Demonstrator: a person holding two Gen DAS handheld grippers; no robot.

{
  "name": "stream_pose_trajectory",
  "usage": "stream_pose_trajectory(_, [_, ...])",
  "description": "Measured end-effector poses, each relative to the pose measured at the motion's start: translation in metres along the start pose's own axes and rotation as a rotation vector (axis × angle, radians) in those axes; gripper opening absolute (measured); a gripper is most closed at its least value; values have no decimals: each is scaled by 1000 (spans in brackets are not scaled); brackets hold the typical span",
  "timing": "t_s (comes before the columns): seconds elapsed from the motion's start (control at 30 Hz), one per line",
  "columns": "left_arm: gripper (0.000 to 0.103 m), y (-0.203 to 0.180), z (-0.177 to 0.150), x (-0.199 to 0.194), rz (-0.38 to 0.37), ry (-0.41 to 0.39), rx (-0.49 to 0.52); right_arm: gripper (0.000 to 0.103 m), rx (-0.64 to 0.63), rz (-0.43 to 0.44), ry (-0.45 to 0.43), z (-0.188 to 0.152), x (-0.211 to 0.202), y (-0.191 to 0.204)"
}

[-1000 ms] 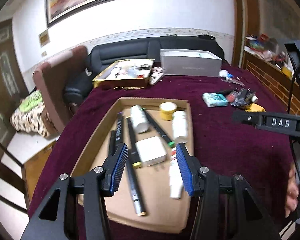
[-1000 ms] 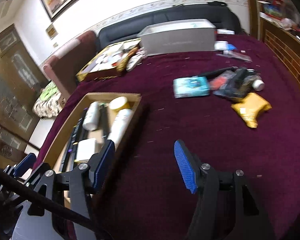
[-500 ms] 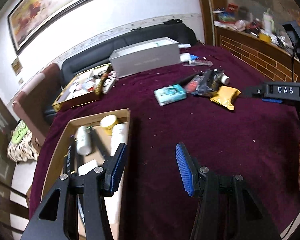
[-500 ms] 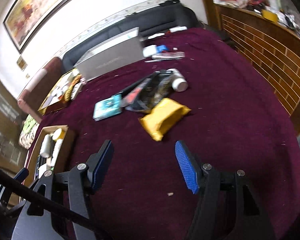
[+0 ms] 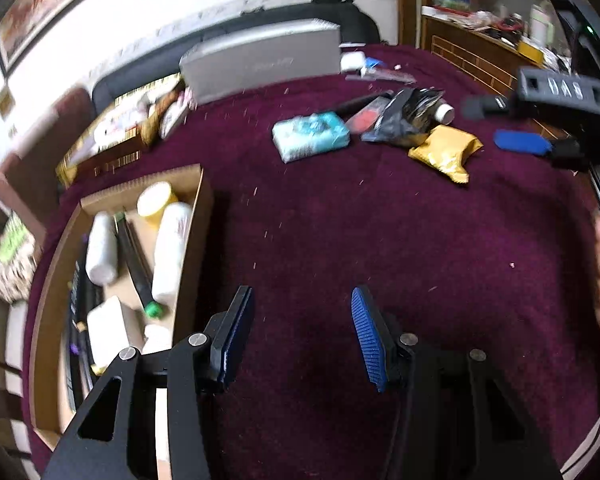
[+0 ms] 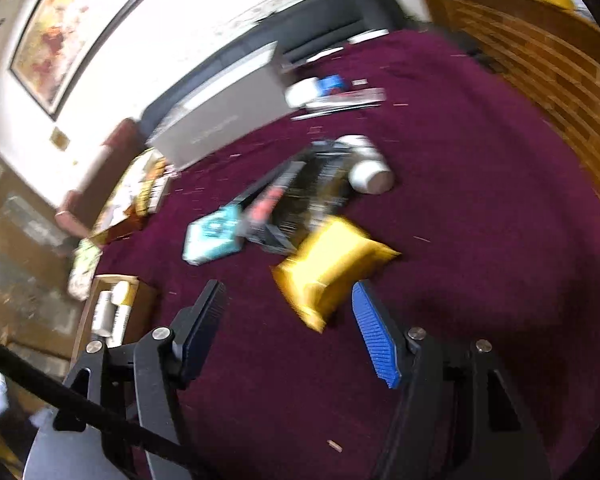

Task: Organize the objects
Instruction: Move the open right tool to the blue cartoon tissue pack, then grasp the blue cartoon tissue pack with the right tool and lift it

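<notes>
Crinkled yellow foil pouch (image 6: pixel 332 268), lying mid-frame on the maroon tablecloth (image 6: pixel 480 248) just beyond the right gripper (image 6: pixel 288 332) whose fingers are spread and empty, as are the left gripper (image 5: pixel 302 334) fingers, could slip from a hurried pinch on its puffy foil.

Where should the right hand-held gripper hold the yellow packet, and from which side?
Probably across its narrow middle, from above. The yellow packet lies flat on the cloth, puffy, its near corner between the open fingers of the right hand-held gripper.
</notes>
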State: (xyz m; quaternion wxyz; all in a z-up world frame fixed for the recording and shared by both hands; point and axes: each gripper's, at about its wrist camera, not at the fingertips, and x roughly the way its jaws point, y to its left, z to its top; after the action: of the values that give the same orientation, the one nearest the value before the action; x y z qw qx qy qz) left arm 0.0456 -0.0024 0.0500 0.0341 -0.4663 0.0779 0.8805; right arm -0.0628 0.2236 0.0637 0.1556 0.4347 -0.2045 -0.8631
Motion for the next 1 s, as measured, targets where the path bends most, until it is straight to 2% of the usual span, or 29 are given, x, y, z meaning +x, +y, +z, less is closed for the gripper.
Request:
stream_pose_trajectory(0.1, [44, 13, -8, 4, -27, 14, -52, 66, -32, 46, 48, 12, 30, 23])
stream_pose_trajectory(0.2, [44, 23, -14, 0, -60, -4, -83, 66, -49, 94, 84, 23, 57, 47])
stream_pose_trajectory(0.33, [44, 33, -19, -3, -93, -17, -108, 66, -98, 68, 96, 45, 95, 80])
stream_pose_trajectory(0.5, [44, 40, -25, -2, -125, -5, -118, 66, -153, 0, 142, 71, 148, 101])
stream_pose_trajectory(0.6, [44, 44, -26, -1, -145, -2, -120, 66, -120, 44, 207, 82, 175, 100])
stream_pose_trajectory(0.63, [44, 45, -26, -2, -149, -2, -122, 67, -112, 66, 248, 81, 183, 100])
stream_pose_trajectory(0.7, [44, 50, -27, -2, -156, -9, -133, 67, -125, 77, 271, 78, 186, 102])
stream_pose_trajectory(0.77, [44, 55, -26, -2, -162, -14, -153, 67, -96, 129, 359, 64, 188, 100])
stream_pose_trajectory(0.93, [44, 63, -29, -6, -174, -23, -177, 67, -133, 234, 501, 9, 164, 98])
stream_pose_trajectory(1.0, [44, 65, -31, -7, -182, -24, -187, 67, -146, 241, 531, -9, 153, 96])
